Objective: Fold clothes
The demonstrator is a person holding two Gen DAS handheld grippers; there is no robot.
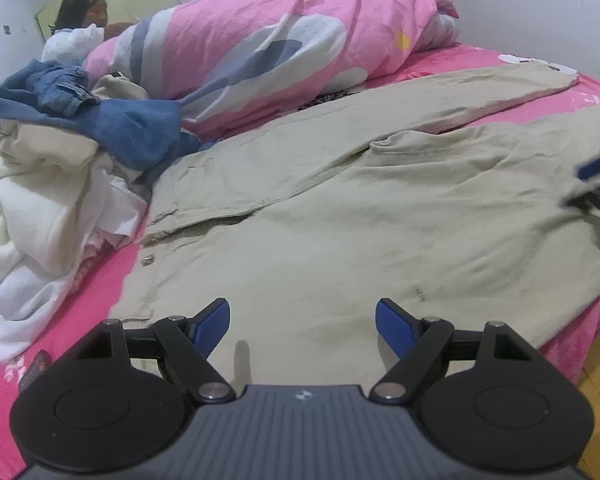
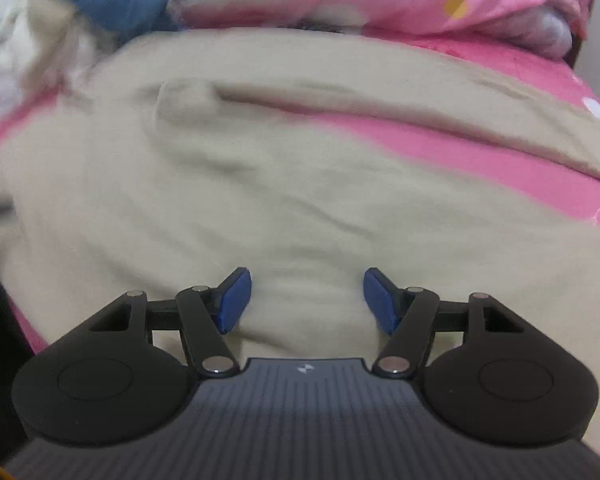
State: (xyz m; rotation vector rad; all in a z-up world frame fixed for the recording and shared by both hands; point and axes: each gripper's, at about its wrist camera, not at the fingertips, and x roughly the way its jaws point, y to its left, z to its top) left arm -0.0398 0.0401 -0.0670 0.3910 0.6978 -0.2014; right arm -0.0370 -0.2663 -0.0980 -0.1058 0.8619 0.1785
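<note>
Beige trousers (image 1: 340, 216) lie spread mid-frame, both left gripper (image 1: 302, 326) and right gripper (image 2: 307, 300) spread empty above them; next, probably pinching an edge.

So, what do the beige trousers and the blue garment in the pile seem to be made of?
Beige trousers: probably a woven cotton twill, matte; stitched seams, a metal button and soft creases show. Blue garment: looks like denim, with a faded, uneven blue and thick folded edges. Neither can be told for certain from the look alone.
</note>
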